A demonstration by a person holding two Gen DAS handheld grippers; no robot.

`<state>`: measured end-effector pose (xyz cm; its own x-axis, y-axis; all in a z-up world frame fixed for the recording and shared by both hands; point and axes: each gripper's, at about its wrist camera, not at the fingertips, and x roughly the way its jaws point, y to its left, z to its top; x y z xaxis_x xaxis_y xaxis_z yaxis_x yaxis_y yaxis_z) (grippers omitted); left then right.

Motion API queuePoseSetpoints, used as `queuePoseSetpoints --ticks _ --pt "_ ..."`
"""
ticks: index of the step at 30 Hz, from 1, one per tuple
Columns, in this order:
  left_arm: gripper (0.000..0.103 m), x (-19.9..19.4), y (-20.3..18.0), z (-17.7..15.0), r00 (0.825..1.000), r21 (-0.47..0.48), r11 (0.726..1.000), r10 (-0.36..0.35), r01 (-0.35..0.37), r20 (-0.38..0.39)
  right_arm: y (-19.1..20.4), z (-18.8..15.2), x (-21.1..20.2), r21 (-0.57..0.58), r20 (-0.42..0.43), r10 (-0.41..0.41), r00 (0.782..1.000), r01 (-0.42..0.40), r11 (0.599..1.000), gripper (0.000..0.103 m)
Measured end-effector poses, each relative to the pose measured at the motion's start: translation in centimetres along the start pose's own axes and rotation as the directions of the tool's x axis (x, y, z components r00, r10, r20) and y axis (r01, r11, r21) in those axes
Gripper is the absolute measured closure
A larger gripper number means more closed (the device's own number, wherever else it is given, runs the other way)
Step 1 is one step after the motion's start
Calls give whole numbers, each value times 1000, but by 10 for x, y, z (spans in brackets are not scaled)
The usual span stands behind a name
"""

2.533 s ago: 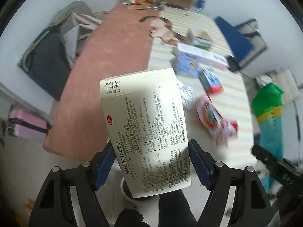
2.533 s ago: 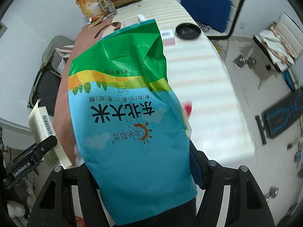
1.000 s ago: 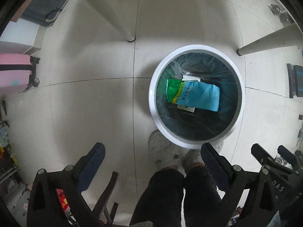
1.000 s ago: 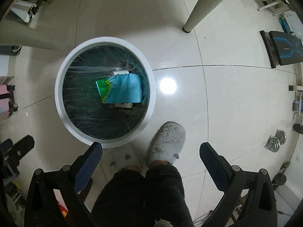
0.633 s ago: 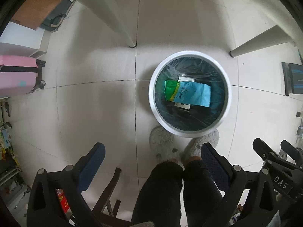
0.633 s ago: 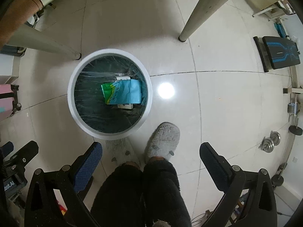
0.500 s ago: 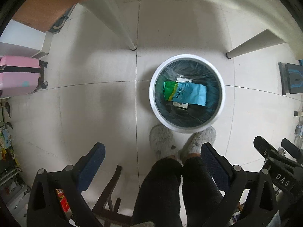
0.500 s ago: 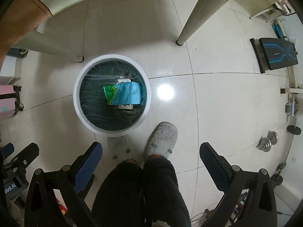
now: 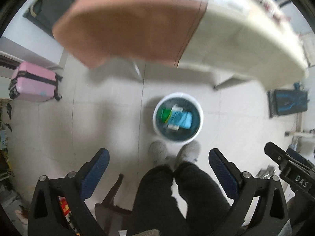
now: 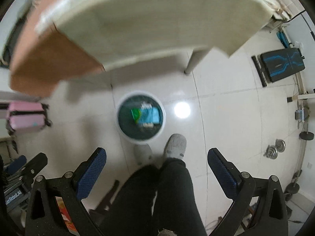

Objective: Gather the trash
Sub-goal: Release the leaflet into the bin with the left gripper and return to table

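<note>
White-rimmed bin [image 9: 157, 124] is seen on floor, dark-lined; green-and-blue bag [image 9: 178, 117] lies flat inside. Left gripper [image 9: 157, 164] and right gripper [image 10: 156, 162] are held empty, jaws spread

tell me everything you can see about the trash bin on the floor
The trash bin is round with a white rim and a dark liner. It stands upright on the pale tiled floor, just in front of the person's slippers, near the table's edge. Inside lie a blue and green bag and a white box, blurred.
</note>
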<state>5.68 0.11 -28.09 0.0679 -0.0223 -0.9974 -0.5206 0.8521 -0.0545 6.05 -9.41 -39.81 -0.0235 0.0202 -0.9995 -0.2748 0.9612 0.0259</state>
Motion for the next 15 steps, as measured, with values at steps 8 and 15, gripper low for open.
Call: queuePoseSetpoints --ticks 8,15 --pt "0 -72 -23 92 986 -88 994 -51 65 156 -6 106 -121 -115 133 -4 991 19 993 0" --pt "0 -39 -28 163 988 -365 918 -141 156 65 6 229 -124 -306 127 -103 987 137 942 0"
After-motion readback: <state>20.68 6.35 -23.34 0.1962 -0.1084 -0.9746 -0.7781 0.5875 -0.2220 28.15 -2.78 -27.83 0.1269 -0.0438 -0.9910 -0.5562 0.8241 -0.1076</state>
